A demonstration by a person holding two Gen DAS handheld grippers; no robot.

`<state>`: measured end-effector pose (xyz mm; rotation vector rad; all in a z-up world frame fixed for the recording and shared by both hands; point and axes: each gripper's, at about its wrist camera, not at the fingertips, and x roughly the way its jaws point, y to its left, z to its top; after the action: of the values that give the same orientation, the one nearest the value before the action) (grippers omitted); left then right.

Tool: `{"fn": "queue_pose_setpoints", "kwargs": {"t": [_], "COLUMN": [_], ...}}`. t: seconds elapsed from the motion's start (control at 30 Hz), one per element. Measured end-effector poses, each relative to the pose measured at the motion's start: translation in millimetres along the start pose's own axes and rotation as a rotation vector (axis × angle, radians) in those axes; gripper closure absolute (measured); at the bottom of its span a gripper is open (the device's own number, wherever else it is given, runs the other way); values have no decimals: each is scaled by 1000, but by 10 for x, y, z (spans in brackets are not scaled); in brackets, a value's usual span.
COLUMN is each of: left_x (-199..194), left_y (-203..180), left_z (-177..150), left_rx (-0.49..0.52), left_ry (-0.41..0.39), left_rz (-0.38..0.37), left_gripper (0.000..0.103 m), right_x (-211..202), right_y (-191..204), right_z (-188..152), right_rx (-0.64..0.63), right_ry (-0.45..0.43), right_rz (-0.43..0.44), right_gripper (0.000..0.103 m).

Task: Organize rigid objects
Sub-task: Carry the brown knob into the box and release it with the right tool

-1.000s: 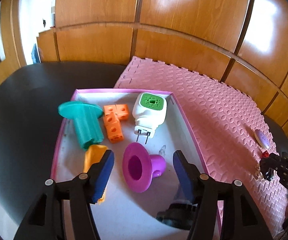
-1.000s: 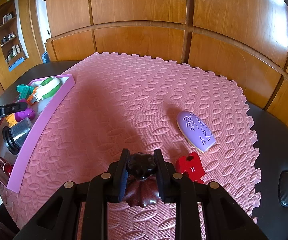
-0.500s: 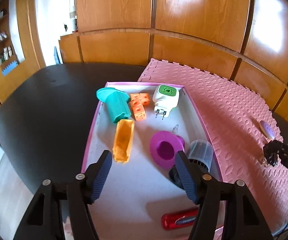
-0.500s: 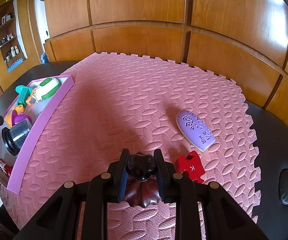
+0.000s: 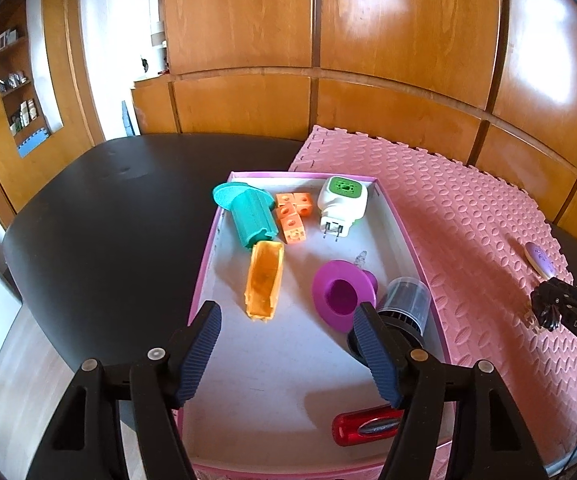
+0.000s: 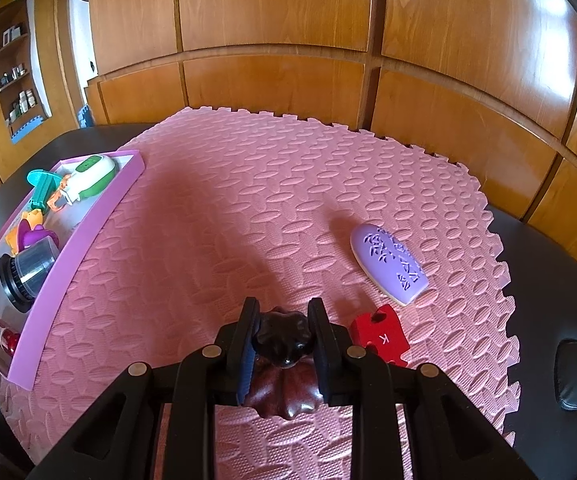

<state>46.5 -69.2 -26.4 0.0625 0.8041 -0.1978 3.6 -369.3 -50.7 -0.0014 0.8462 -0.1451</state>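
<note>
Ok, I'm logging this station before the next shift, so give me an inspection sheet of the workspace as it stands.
Surface: dark table with a pink foam mat on it.
Job's things: pink-rimmed tray holds a teal piece, orange cubes, white-green plug-in, orange trough, purple funnel, a clear-bodied cylinder and a red item. On the mat: lilac oval, red K tile.
Clutter: nothing seen.
Grippers: left gripper open above the tray; right gripper shut on a dark brown knobbed piece.
Cables: nothing seen.
Surroundings: wood-panelled wall, shelves.
</note>
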Motion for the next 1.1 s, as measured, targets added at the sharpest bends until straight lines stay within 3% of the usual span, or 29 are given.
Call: {"fn": "queue_pose_setpoints", "kwargs": {"t": [0.63,0.9,1.1], "left_x": [-103,-125,-147], "left_y": [276,445,692], "left_z": [-61,-95,-104], "left_rx": [-42,-84,-136], "left_ry": [-25,-28,-34], "left_rz": [18,21,62], "left_gripper": [32,32,32], "right_x": [-6,-63,-316], "right_y": [57,168,438], "right_z": [12,31,224], "right_rx": [10,28,24], "right_ry": [8,32,-31], "right_rz": [-43,-1,96], "right_gripper": [80,80,80]}}
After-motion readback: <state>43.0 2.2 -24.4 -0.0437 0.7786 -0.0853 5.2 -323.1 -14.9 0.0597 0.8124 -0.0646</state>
